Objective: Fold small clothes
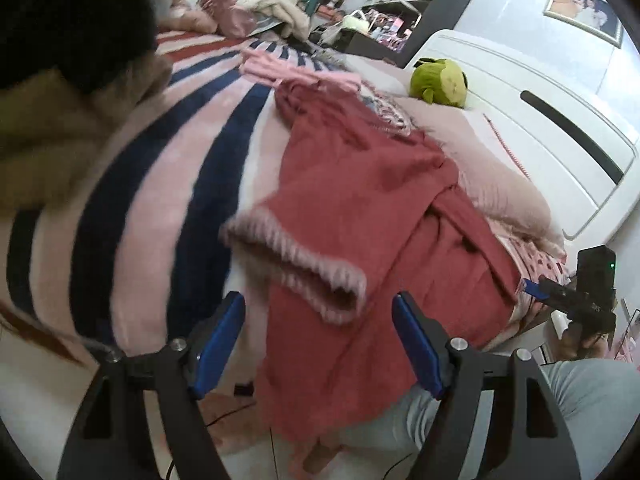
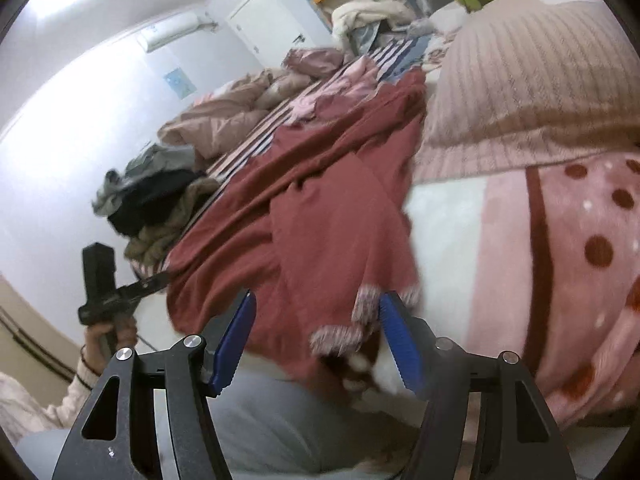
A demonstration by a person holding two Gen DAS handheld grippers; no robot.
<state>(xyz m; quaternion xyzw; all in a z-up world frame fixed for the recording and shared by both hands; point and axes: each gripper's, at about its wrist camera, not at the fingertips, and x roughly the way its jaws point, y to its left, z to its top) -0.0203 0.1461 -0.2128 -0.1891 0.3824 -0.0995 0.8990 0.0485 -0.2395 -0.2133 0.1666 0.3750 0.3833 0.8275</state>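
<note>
The left tool (image 1: 318, 344) hangs over the near edge of the bed (image 1: 168, 184), its blue pads standing apart with nothing clamped; the fuzzy pink cuff (image 1: 304, 268) of the red garment (image 1: 360, 200) lies just ahead of the gap, untouched. On the bed's left side sits a striped navy-and-pink blanket (image 1: 132, 216), with a brown furry item (image 1: 60, 136) heaped at its left edge. The red garment is a small knitted piece, dusty red, spread lengthwise along the middle of the bed with one sleeve crossed over the body and its hem draped over the near edge toward a person's grey-clad leg (image 1: 592, 400). It is creased, not flat; its cuffs carry a pale pink fuzzy trim. To its right lies a ribbed pink pillow (image 2: 528, 80), with a green plush toy (image 1: 438, 82) near the headboard (image 1: 520, 120) and a pink dotted blanket (image 2: 568, 248) at the near right corner. The right tool (image 2: 318, 338) is likewise parted, gripping nothing, with a second trimmed cuff (image 2: 368, 304) touching or just beside its right pad; which, cannot be told through the blur.
</note>
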